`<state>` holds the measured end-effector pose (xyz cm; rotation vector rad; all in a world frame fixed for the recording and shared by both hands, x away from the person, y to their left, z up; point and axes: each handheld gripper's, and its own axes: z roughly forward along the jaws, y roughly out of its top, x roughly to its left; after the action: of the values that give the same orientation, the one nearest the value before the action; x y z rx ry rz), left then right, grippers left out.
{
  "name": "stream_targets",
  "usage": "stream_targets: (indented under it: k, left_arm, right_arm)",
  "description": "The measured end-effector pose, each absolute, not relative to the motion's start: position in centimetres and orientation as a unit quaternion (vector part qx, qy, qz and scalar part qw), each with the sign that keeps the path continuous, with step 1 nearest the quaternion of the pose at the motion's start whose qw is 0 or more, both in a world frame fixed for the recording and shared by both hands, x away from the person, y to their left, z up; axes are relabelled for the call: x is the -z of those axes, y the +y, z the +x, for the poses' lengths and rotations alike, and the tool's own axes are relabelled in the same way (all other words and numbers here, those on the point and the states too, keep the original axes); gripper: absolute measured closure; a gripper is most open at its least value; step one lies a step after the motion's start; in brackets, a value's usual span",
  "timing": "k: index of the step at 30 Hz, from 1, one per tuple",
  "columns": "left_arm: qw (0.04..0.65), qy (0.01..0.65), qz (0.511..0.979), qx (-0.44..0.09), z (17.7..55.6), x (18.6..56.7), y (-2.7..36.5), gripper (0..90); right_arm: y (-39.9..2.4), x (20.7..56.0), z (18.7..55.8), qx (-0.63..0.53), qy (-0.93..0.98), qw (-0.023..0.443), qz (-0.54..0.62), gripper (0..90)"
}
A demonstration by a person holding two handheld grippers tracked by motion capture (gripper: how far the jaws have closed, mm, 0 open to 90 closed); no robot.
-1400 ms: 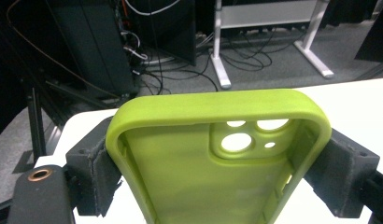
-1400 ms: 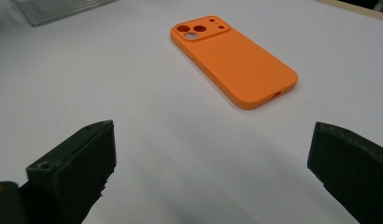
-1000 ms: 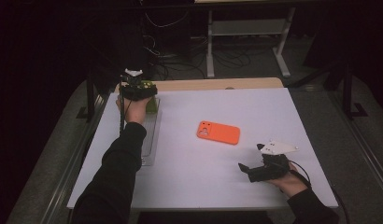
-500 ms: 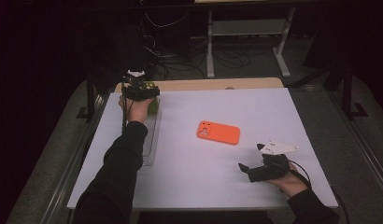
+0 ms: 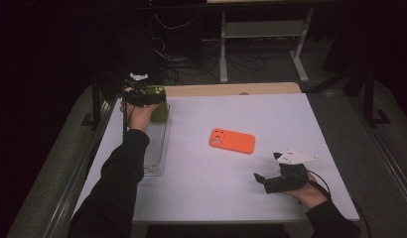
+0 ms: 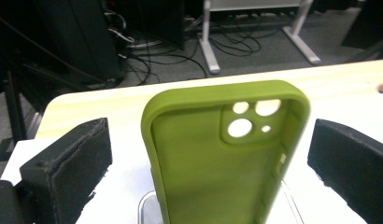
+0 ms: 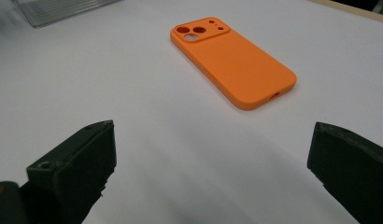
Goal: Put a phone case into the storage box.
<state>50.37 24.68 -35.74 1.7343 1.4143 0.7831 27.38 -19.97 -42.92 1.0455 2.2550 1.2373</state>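
An olive-green phone case [image 6: 217,154] stands upright at the far end of a clear rack [image 5: 156,148], its hollow side with the camera cut-outs facing my left gripper [image 6: 213,158]. The left jaws have just been opening and now stand wide on either side of the case without touching it. From above, the left gripper [image 5: 142,94] sits at the table's far left corner over the green case [image 5: 160,112]. An orange phone case [image 5: 232,141] lies flat mid-table. My right gripper [image 5: 266,167] rests open near the front right edge. The orange case [image 7: 234,67] lies beyond its jaws [image 7: 213,158].
The white table top [image 5: 231,193] has a wooden strip [image 5: 231,89] along its far edge. Beyond it, the dark floor holds cables and a metal stand [image 5: 261,29]. The clear rack [image 7: 59,9] runs along the left side.
In the high view the left hand has barely shifted at the rack's far end. The right hand and the orange case have kept still.
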Motion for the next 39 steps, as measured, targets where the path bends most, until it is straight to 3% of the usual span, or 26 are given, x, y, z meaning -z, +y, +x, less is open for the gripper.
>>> stream_targets:
  k: [17, 26, 39]
  left_arm:
    - [0.399, 0.446, 0.777, -0.196, 45.7, 33.4, 24.1, 0.0]
    - [0.408, 0.366, 0.822, -0.155, 42.7, 32.5, 20.6, 0.0]
    - [0.418, 0.260, 0.867, -0.085, 38.2, 34.2, 15.4, 0.0]
  right_arm:
    - [-20.1, 42.9, 27.4, -0.437, 0.798, 0.185, 0.371, 0.4]
    - [-19.4, 42.6, 27.8, -0.442, 0.797, 0.186, 0.367, 0.4]
    - [-19.5, 42.6, 27.7, -0.440, 0.802, 0.177, 0.362, 0.4]
